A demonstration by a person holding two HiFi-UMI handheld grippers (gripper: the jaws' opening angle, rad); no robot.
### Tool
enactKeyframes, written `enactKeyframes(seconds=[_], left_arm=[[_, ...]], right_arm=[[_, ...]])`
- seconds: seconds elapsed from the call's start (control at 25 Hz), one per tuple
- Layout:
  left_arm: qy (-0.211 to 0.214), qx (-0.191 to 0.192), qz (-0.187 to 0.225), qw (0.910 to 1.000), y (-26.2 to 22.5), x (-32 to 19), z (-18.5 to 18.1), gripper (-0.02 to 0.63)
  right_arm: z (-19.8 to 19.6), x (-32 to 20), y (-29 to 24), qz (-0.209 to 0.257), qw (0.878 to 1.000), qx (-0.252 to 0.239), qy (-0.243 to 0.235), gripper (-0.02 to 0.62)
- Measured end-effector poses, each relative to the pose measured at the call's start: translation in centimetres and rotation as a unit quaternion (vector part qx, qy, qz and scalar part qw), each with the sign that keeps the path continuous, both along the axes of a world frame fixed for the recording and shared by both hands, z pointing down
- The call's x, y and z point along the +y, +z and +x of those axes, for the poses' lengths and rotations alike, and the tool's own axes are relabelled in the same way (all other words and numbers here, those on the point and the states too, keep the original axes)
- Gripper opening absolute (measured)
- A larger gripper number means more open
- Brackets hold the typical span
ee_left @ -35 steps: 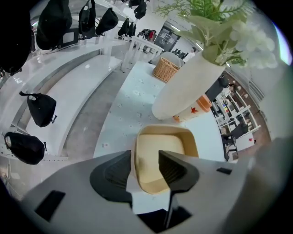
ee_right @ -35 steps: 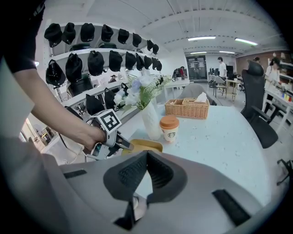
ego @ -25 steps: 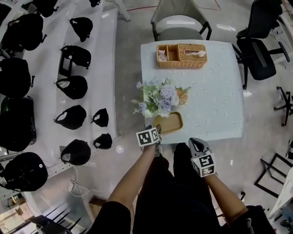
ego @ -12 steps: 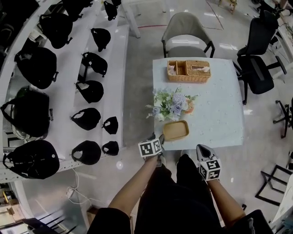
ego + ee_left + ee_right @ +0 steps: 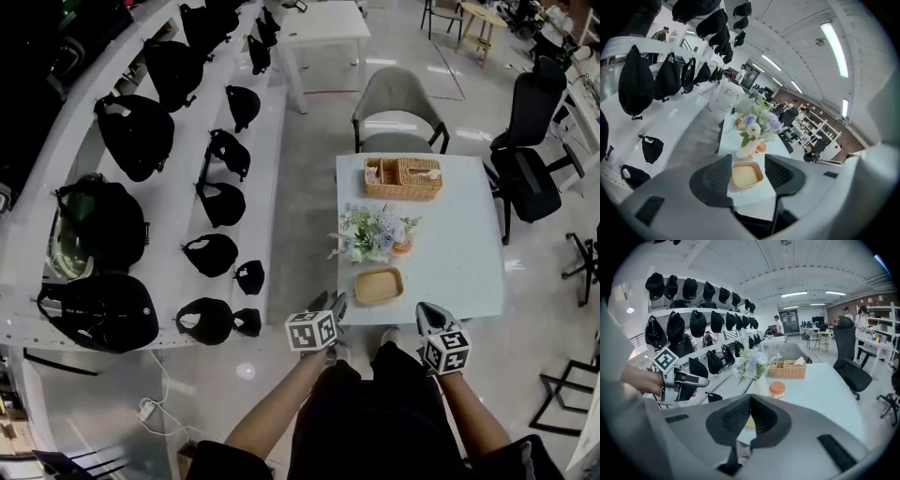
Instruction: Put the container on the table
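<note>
The container, a shallow tan tray [image 5: 379, 286], lies on the pale blue table [image 5: 450, 262] near its front edge, just in front of a vase of flowers [image 5: 375, 234]. My left gripper [image 5: 330, 302] hovers off the table's front left corner with its jaws open and empty. In the left gripper view the tray [image 5: 746, 176] shows through the gap of the left gripper [image 5: 747, 161], well beyond it. My right gripper [image 5: 429, 314] hangs just off the front edge, right of the tray. In the right gripper view the right gripper [image 5: 750, 396] has its tips together, holding nothing.
A wicker basket [image 5: 403, 177] stands at the table's far side, an orange-lidded jar [image 5: 777, 390] beside the vase. White shelves with black bags [image 5: 141, 131] run along the left. A grey chair [image 5: 398, 103] is behind the table, a black office chair [image 5: 530, 141] to the right.
The person and both grippers have backed away from the table, so it looks smaller and farther. The tray stays where it lay near the front edge.
</note>
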State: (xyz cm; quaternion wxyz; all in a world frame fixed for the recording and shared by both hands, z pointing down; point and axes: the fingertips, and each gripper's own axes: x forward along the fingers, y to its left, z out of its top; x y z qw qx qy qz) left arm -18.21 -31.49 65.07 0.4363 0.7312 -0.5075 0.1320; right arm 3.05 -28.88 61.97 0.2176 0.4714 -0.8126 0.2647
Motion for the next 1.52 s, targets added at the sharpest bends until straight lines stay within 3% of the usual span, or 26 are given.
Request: enactKeyframes(seconds=[0.32,0.76,0.92,1.12,1.32,1.52], left_arm=[[-0.013,0.003,0.119,0.9928,-9.4,1.9,-3.7,0.198],[0.000,-0.044,0.254,0.9661,-19.0,1.5,-6.5,0.196],[0.021,-0.060,0.267,0.9617,-20.7,1.3,-6.0,0.159],[0.016,-0.064,0.271,0.9603,-21.3,1.0,-6.0,0.029],[-0.022,-0.072,0.308,0.9484,-23.0,0.4,-7.7,0.014],[-0.021,-0.075,0.310,0.9476,-23.1,0.4,-7.8,0.012]], right_arm=[[-2.9,-0.3,-5.6,0.056,0.998,-0.006,0.004,-0.002],[-3.1,-2.0,-12.2,0.123,0.992,0.007,0.031,-0.002],[-2.5,-2.7,-15.1,0.167,0.985,0.011,0.052,-0.002],[-2.1,-3.0,-16.8,0.194,0.979,0.019,0.056,-0.002],[-2.1,-3.2,-16.4,0.197,0.979,0.019,0.053,-0.002],[-1.4,-3.5,-16.5,0.199,0.977,0.026,0.070,-0.002]])
